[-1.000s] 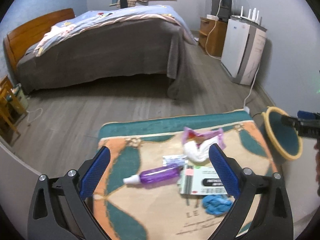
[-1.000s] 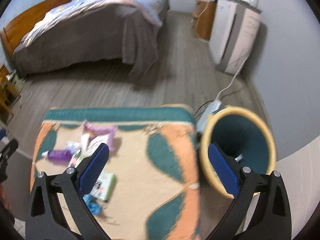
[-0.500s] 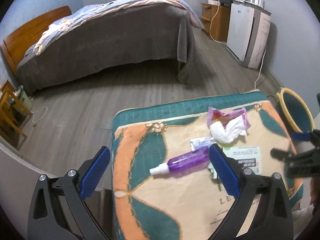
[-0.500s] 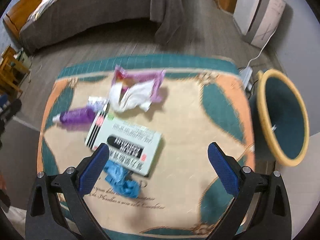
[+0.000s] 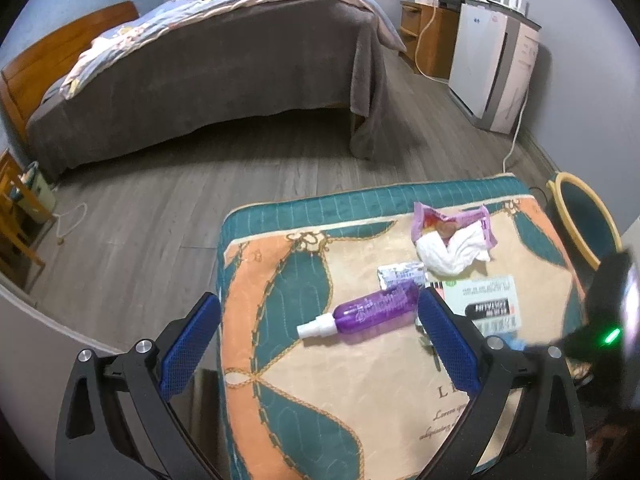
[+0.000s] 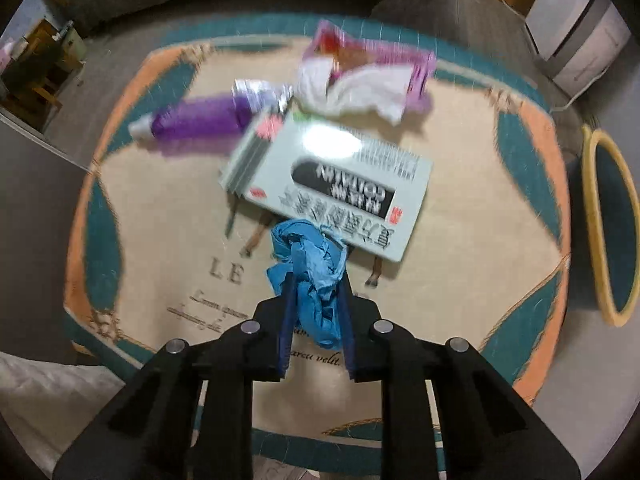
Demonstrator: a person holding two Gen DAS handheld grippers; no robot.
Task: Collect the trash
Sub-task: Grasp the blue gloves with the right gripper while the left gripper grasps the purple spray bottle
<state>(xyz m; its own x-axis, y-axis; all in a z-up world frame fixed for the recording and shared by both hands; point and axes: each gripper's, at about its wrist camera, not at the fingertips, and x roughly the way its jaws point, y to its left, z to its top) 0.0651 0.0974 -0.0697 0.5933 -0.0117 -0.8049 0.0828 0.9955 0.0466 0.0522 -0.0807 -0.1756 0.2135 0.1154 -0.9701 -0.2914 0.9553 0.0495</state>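
Observation:
My right gripper (image 6: 316, 280) points steeply down at the patterned tablecloth (image 6: 460, 240). Its jaws are closing, and the pads press on a crumpled blue wad (image 6: 308, 248) beside a pale green box (image 6: 332, 176). Beyond the box lie a purple spray bottle (image 6: 200, 120), a small silvery packet (image 6: 260, 90), a white tissue (image 6: 360, 94) and a pink wrapper (image 6: 372, 56). My left gripper (image 5: 318, 300) hangs open and empty over the cloth's left part, with the purple spray bottle (image 5: 376, 308) lying just beyond its tips. A teal bin with a yellow rim (image 6: 612, 220) stands right of the table.
A bed with a grey cover (image 5: 224, 76) fills the far side across the wooden floor. A white appliance (image 5: 496, 76) and a wooden cabinet (image 5: 432, 36) stand along the right wall, with a cable (image 5: 516, 132) trailing to the floor. Wooden furniture (image 5: 16, 216) sits at far left.
My right gripper swung from over the bin to the table, dropped toward the blue wad and closed on it. My left gripper drifted slightly down and left, then held still.

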